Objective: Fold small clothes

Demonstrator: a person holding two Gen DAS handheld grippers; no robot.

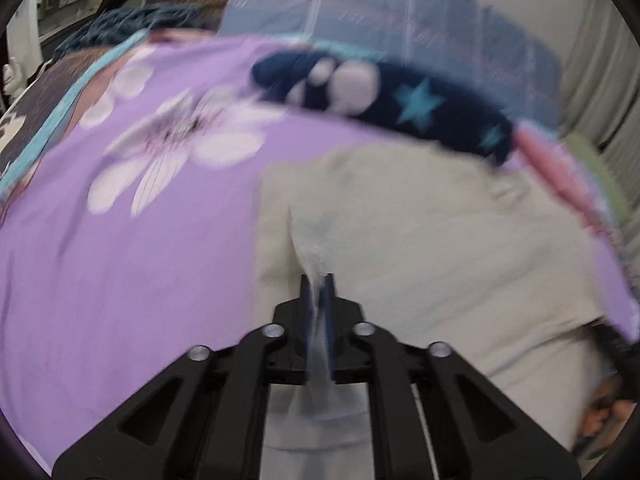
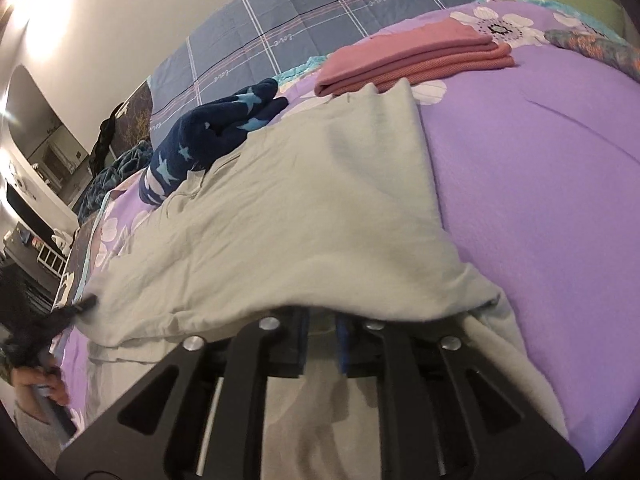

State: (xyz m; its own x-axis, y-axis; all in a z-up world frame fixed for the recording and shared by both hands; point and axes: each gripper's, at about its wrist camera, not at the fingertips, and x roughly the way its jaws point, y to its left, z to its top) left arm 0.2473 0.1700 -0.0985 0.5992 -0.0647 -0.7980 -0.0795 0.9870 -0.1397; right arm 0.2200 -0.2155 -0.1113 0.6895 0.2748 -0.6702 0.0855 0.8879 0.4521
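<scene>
The bedspread (image 2: pixel 540 184) is lilac with white flowers and a turquoise edge. The garment (image 2: pixel 304 216) is plain pale grey-beige. The fleece (image 2: pixel 216 132) is navy with light blue stars. The folded stack (image 2: pixel 416 60) is dusty pink. The quilt (image 2: pixel 304 20) is blue-grey plaid with white and pink lines.

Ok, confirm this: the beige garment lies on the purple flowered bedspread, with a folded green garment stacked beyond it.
One thing is wrong. The folded garment beyond the beige garment is pink, not green, as the right wrist view shows. The rest stands: both lie on the purple flowered bedspread.
</scene>
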